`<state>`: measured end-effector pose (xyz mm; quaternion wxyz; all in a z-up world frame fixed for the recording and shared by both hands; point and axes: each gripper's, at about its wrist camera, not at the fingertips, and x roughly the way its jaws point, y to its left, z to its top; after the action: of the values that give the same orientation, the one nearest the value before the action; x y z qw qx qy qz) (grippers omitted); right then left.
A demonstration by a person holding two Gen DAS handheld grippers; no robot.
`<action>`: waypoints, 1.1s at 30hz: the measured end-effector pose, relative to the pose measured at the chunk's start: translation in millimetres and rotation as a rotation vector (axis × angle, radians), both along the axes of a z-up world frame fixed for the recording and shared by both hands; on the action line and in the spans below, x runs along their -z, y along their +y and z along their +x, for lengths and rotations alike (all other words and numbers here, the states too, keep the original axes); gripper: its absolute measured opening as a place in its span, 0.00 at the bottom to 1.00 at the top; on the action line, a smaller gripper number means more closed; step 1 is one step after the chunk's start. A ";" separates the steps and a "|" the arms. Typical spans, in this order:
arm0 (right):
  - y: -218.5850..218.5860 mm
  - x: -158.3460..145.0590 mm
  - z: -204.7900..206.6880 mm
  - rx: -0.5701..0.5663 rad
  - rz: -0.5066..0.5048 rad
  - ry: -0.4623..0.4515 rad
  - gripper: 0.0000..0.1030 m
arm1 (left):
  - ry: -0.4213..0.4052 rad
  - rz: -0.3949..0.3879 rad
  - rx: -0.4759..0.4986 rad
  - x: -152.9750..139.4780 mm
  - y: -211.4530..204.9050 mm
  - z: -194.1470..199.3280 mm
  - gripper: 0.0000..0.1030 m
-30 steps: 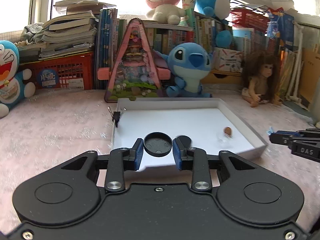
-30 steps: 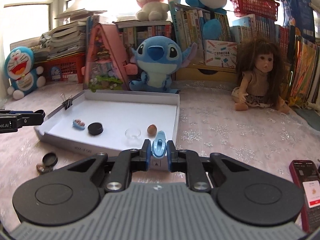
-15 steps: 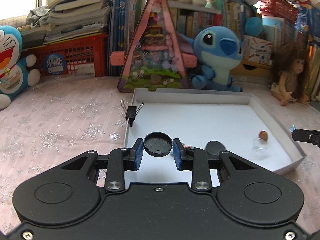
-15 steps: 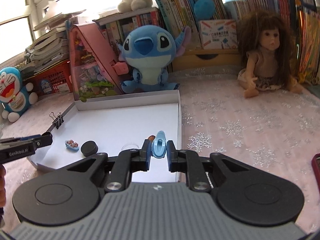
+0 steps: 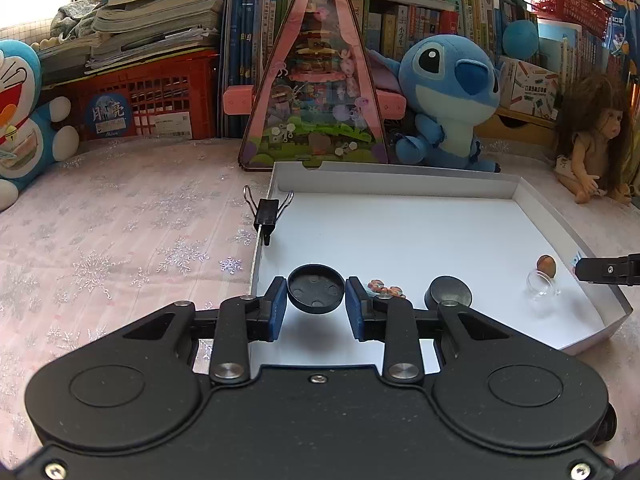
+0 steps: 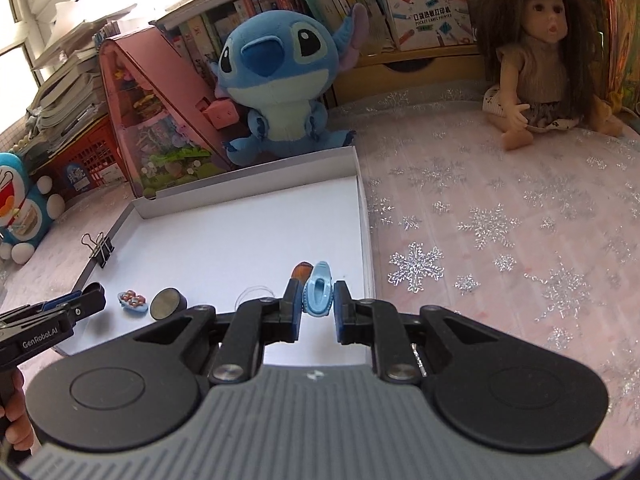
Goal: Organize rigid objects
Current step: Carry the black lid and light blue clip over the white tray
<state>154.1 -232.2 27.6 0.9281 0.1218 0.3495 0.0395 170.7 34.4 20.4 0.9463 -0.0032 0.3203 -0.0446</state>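
Observation:
My left gripper [image 5: 316, 307] is shut on a round black lid [image 5: 316, 288], held just above the near left part of the white tray [image 5: 400, 184]. My right gripper [image 6: 317, 310] is shut on a light blue hair clip [image 6: 318, 289], above the tray's [image 6: 248, 176] near right corner. Lying in the tray are a black puck [image 5: 448, 290], a small blue charm [image 5: 386, 286], a clear glass jar [image 5: 543, 285] and a brown nut [image 5: 546, 265]. A black binder clip [image 5: 266, 212] grips the tray's left wall. The left gripper's tip [image 6: 86, 300] shows in the right wrist view.
A pink triangular toy house [image 5: 316, 92], a blue plush [image 5: 448, 92], a doll [image 6: 536, 48] and book stacks line the back. A red crate [image 5: 148, 96] and another blue plush [image 5: 20, 108] stand at the left. Pink snowflake cloth [image 6: 500, 240] covers the table.
Both grippers have moved forward over the tray, each keeping its object. The right gripper has rolled, tilting its view; the hair clip now hangs over the tray's right side.

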 end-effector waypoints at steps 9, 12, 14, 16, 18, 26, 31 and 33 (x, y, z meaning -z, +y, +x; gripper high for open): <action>5.9 2.2 4.4 -0.014 -0.045 0.000 0.20 | 0.022 0.011 0.005 5.8 -5.3 4.6 0.29; 8.9 3.4 4.6 -0.023 -0.066 -0.003 0.20 | 0.024 0.017 0.007 7.6 -7.0 5.1 0.29; 10.1 4.3 5.1 -0.028 -0.078 -0.003 0.20 | 0.027 0.016 0.008 8.2 -7.8 6.0 0.29; 10.6 5.1 5.8 -0.029 -0.084 -0.001 0.20 | 0.030 0.015 0.009 8.4 -7.8 7.3 0.29; 10.7 5.6 6.2 -0.030 -0.091 -0.001 0.20 | 0.032 0.015 0.010 8.8 -8.5 7.7 0.29; 12.1 6.7 8.4 -0.041 -0.109 -0.004 0.20 | 0.034 0.020 0.011 8.1 -9.8 9.0 0.29; 13.8 7.3 9.3 -0.047 -0.121 -0.005 0.20 | 0.032 0.029 0.015 9.0 -11.6 10.0 0.29; 14.6 7.6 9.0 -0.048 -0.125 -0.006 0.20 | 0.032 0.031 0.016 9.5 -12.1 10.0 0.29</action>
<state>163.1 -217.6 20.0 0.9337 0.0550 0.3515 0.0400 180.7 22.3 10.9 0.9406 0.0132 0.3360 -0.0471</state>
